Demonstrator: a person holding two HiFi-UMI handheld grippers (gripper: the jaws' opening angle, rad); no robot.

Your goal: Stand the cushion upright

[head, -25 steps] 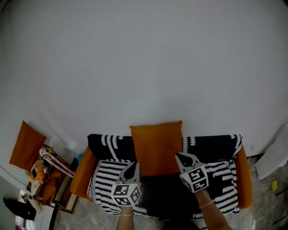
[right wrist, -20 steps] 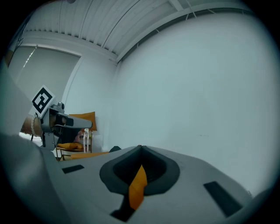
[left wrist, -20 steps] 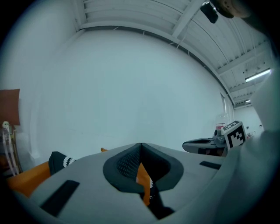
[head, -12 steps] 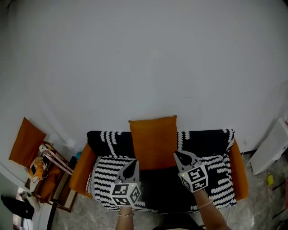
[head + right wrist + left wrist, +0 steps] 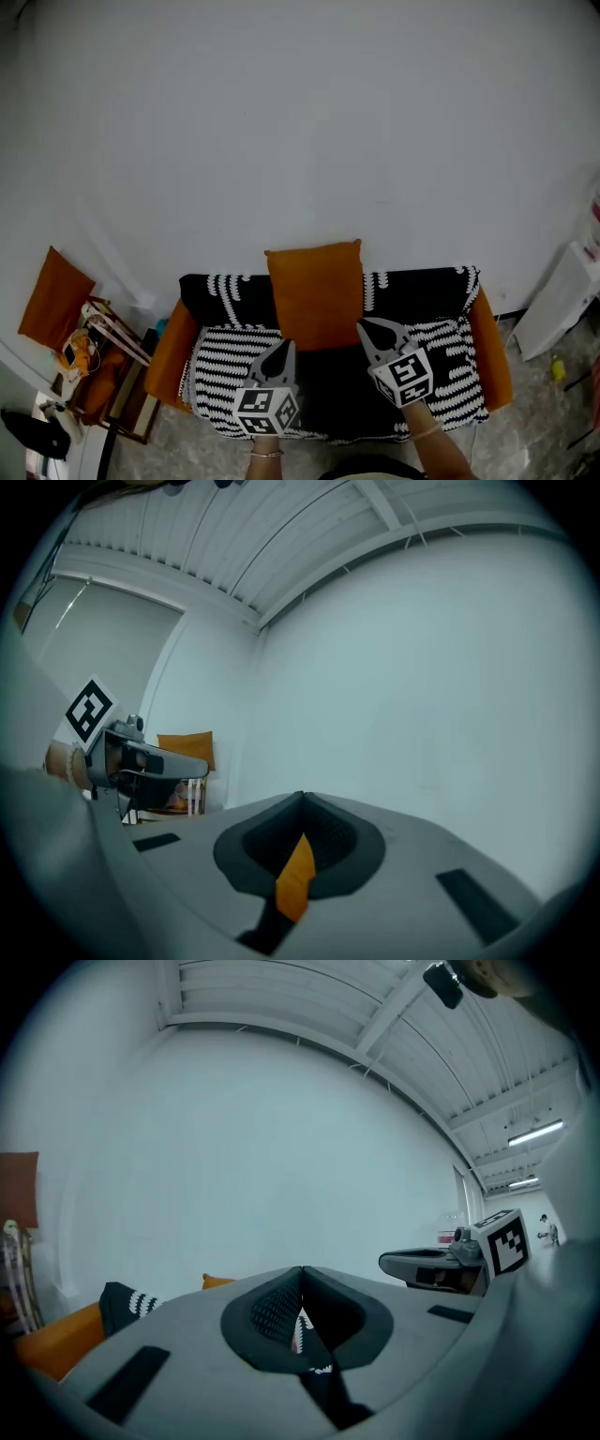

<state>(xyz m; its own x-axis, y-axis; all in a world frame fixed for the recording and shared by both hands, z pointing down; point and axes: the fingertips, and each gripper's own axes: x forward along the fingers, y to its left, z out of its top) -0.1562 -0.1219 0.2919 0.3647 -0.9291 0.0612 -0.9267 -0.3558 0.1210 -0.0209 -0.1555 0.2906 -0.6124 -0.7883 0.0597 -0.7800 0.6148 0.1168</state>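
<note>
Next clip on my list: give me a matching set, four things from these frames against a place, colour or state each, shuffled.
1 middle cushion
2 side cushion
3 throw
4 left gripper

A jaws shut
B off the sofa, far left
C black-and-white pattern
D upright on the sofa

Pairs: 1-D, 2-B, 3-C, 4-A

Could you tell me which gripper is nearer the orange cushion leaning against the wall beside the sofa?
Left. The left gripper hovers over the sofa on the side toward that cushion; the right gripper is farther along, past the left one.
</note>
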